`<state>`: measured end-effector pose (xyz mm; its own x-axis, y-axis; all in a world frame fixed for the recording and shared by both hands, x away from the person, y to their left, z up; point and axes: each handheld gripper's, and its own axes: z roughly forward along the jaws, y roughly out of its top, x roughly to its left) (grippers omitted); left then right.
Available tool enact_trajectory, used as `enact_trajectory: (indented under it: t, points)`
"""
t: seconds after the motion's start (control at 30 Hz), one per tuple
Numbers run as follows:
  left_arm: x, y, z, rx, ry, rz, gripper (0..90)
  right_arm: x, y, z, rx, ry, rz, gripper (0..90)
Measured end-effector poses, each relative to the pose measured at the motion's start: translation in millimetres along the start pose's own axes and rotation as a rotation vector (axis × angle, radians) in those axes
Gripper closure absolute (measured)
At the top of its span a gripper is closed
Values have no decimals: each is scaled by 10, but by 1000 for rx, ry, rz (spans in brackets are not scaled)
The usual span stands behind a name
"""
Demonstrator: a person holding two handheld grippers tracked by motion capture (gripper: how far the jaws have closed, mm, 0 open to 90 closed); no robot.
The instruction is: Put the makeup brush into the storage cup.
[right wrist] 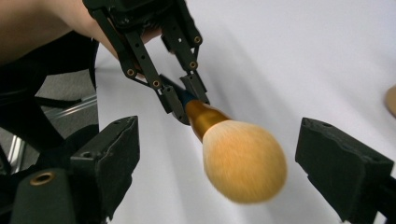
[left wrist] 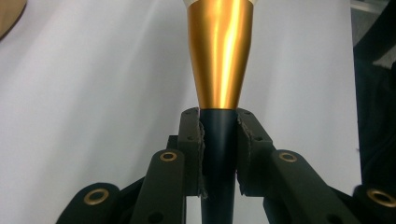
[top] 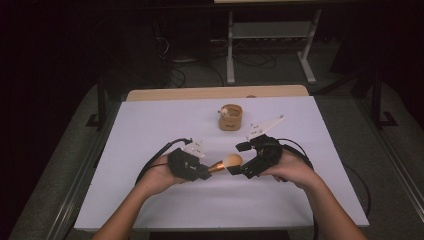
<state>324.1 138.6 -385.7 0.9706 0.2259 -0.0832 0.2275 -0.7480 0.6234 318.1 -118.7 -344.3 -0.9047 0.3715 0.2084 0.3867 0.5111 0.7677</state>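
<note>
A makeup brush (top: 227,162) with a dark handle (left wrist: 218,140), a gold ferrule (left wrist: 220,56) and a round tan head (right wrist: 245,161) hangs just above the white table cover (top: 150,130). My left gripper (top: 206,172) is shut on the dark handle, its pads pressing both sides just below the ferrule. My right gripper (top: 239,170) faces it from the right. In the right gripper view its jaws stand wide open on either side of the brush head, with a gap on both sides. That view also has the left gripper (right wrist: 184,100) farther off, gripping the handle.
A small brown cup (top: 230,117) with something pale inside stands at the back middle of the table. The wooden table edge (top: 215,92) lies behind it. Cables trail from both grippers. Dark floor and a metal frame lie beyond.
</note>
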Motion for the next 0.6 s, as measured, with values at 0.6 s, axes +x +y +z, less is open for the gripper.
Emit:
enact_trajectory:
  t: [0.6]
  points:
    - [-53,-126,-105,-132,118,-163,745,-66,-166,-226,-152,-133,87,71]
